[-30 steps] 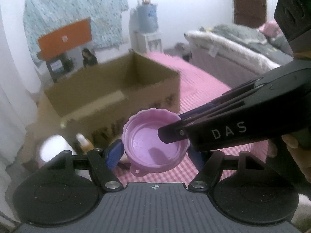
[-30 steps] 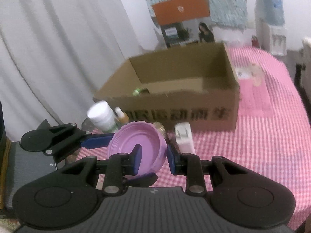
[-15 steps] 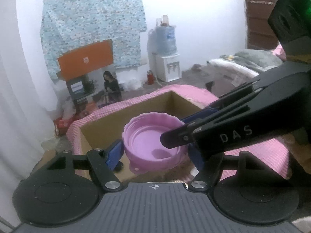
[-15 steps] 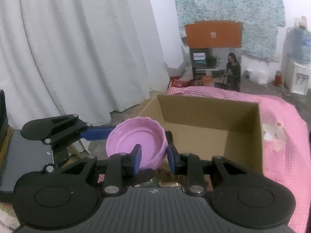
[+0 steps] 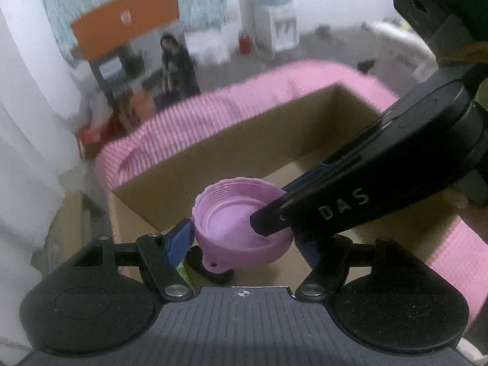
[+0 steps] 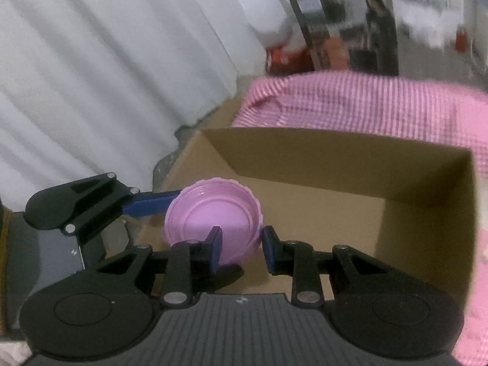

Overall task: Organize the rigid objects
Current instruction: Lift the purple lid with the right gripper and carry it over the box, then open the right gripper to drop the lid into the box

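Both grippers share one load: the left gripper (image 5: 244, 241) has its jaws clamped across the outside of the pink lid (image 5: 241, 213), and the right gripper (image 6: 239, 245) is pinched on the lid's rim wall, one finger inside the cup. The lid hangs over the near-left corner of the cardboard box (image 6: 350, 158). If one hand lets go first, the lid could tip and fall outside that corner. Inside the box, something green (image 5: 185, 271) peeks beneath the lid; otherwise only bare floor shows.
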The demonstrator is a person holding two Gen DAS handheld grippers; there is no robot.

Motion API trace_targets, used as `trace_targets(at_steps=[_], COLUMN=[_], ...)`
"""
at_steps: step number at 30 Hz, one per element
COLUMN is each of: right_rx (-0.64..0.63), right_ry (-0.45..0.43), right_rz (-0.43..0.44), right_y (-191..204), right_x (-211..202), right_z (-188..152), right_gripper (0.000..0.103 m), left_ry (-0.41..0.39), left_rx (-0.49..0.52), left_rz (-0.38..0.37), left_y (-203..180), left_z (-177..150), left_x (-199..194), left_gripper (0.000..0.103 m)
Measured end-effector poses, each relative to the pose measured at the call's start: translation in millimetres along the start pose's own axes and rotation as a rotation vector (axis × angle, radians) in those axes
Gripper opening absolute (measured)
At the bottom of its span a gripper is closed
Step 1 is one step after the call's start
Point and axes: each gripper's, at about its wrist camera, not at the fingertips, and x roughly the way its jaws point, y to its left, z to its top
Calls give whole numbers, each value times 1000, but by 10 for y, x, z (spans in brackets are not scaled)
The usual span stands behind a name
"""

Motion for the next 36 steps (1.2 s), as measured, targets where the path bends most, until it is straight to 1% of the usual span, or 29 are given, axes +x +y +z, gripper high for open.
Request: trace_targets(at_steps=[4,6,9,13,16,20,23,24,25,29,33,36], right_rx=[48,74,85,71,83,97,105,105,103,104,97,85], right_ry=[78,108,140,164,177,183,172,164,154,127,57,-39], right_rz=[9,21,26,18,17,16,24,25,26,35,59,98], right_y=[-268,-378,-460,-535,-575,-601,-600,-589,-578,-511,-376,-253], right_x=[418,566,725,910,1042,1129,1135,1118,1066,873,453,-33], right_z=[241,300,345,425,498,501,510,512,498,480,409,284], right_gripper=[31,31,31,31,32,34,42,50,52,53,54,62], left_ry=[101,142,184,206,218,232,220,212,200,142,58,-28], left_rx=[-1,-2,-13,-26,-30,-48,-65,-70,-77,-97,-99,-98], left_rz=[14,19,22,29,38,35,40,38,34,27,27,31], left_y=[71,111,165,202,211,221,232,242,253,286,297,292], left_z=[107,134,149,153,148,172,189,196,203,235,218,162], left_x=[365,509,666,784,858,917,869,836,794,588,242,-125], left_gripper=[72,72,72,72,73,74,75,76,77,79,79,80])
